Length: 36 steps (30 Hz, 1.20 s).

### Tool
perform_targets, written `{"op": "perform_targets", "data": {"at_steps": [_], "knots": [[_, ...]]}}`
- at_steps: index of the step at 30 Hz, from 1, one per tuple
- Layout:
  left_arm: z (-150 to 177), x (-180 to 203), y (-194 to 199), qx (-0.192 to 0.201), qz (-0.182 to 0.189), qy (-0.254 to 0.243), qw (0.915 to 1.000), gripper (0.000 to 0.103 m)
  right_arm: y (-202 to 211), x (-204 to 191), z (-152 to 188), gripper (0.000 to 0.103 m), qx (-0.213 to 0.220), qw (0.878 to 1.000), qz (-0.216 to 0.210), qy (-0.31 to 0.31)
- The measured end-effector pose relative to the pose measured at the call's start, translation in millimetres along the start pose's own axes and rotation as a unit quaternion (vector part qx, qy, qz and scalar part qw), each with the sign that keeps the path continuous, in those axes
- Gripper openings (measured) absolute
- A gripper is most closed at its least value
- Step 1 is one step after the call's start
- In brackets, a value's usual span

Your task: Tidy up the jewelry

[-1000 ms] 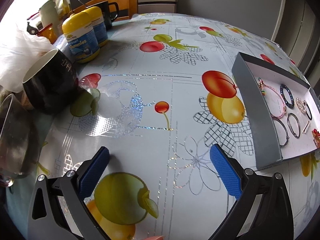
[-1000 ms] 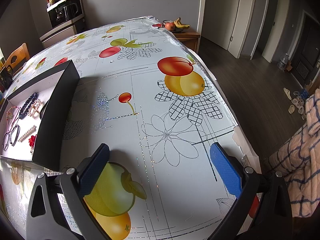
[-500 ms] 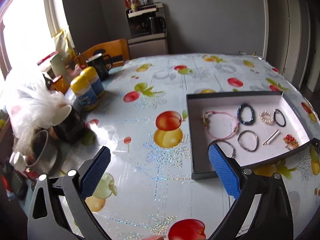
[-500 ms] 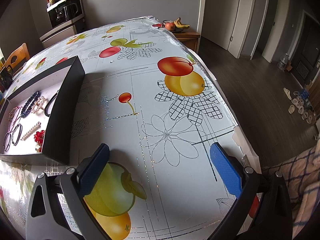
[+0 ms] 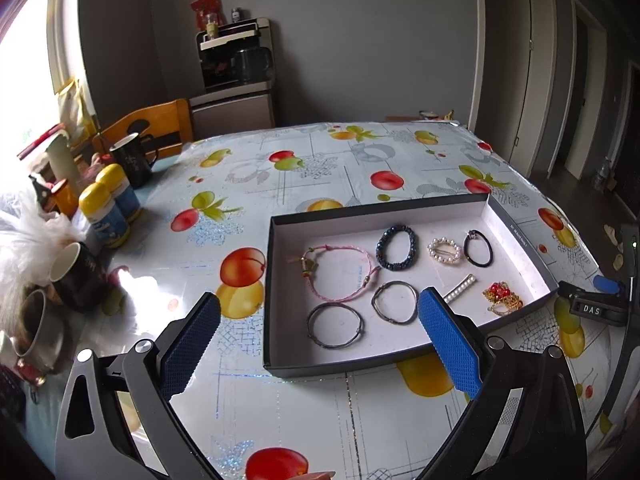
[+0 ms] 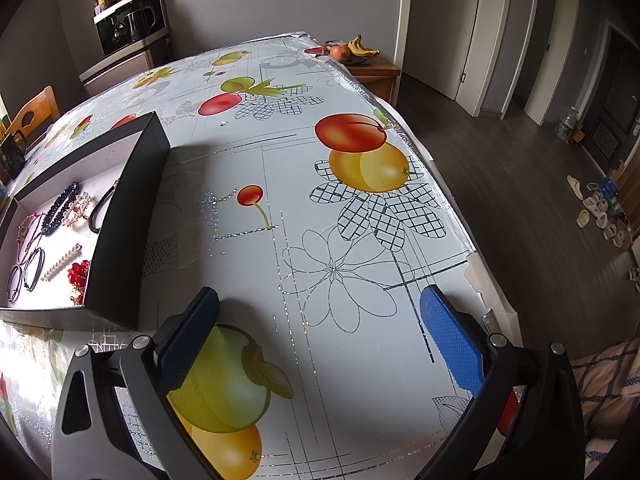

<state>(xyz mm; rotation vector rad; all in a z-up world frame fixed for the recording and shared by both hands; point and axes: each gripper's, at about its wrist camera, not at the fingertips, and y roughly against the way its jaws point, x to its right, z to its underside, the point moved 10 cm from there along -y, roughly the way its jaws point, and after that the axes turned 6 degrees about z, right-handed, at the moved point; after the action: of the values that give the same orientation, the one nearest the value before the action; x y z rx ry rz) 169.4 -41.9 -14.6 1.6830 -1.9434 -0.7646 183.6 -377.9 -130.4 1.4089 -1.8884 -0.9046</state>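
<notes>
A shallow dark box [image 5: 276, 240] with a white floor sits on the fruit-print tablecloth and holds loose jewelry: a pink cord bracelet [image 5: 340, 272], a dark beaded bracelet [image 5: 397, 246], a pearl clip [image 5: 444, 251], a black hair tie [image 5: 478, 248], two metal bangles [image 5: 335, 325], a pearl bar clip [image 5: 460, 288] and a red-gold piece [image 5: 502, 298]. My left gripper [image 5: 316, 348] hovers open above the table before the box's near wall. My right gripper [image 6: 320, 344] is open over bare tablecloth, to the right of the box [image 6: 132, 208].
Mugs [image 5: 78, 276], yellow-lidded jars [image 5: 104, 210] and a white bag crowd the table's left side. A wooden chair [image 5: 160, 124] stands behind. The table's right edge [image 6: 452, 204] drops to a dark floor. A black device [image 5: 592, 308] lies right of the box.
The left gripper has risen and swung right, so the whole box now shows ahead instead of at the right edge. The right gripper has barely moved; the box slid slightly nearer to it.
</notes>
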Motion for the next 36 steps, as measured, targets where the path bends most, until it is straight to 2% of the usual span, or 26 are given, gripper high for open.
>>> {"op": "perform_targets", "data": {"at_steps": [5, 17, 22, 28, 36], "knots": [[1.4, 4.0, 2.3, 0.006, -0.006, -0.025, 0.9997, 0.100, 0.1, 0.0, -0.2, 0.099, 0.000, 1.000, 0.000, 0.001], [14.8, 32.4, -25.8, -0.020, 0.034, -0.015, 0.9991, 0.100, -0.3, -0.2, -0.9, 0.099, 0.000, 1.000, -0.002, 0.004], [25.9, 43.4, -33.6, -0.010, 0.054, 0.000, 0.9985, 0.100, -0.5, 0.0, -1.0, 0.099, 0.000, 1.000, -0.002, 0.005], [35.1, 52.6, -39.5, -0.008, 0.054, -0.027, 0.9982, 0.100, -0.6, 0.6, -1.0, 0.099, 0.000, 1.000, -0.002, 0.005], [36.7, 56.8, -37.0, 0.001, 0.056, -0.032, 0.9979, 0.100, -0.5, -0.7, -0.9, 0.099, 0.000, 1.000, -0.002, 0.005]]}}
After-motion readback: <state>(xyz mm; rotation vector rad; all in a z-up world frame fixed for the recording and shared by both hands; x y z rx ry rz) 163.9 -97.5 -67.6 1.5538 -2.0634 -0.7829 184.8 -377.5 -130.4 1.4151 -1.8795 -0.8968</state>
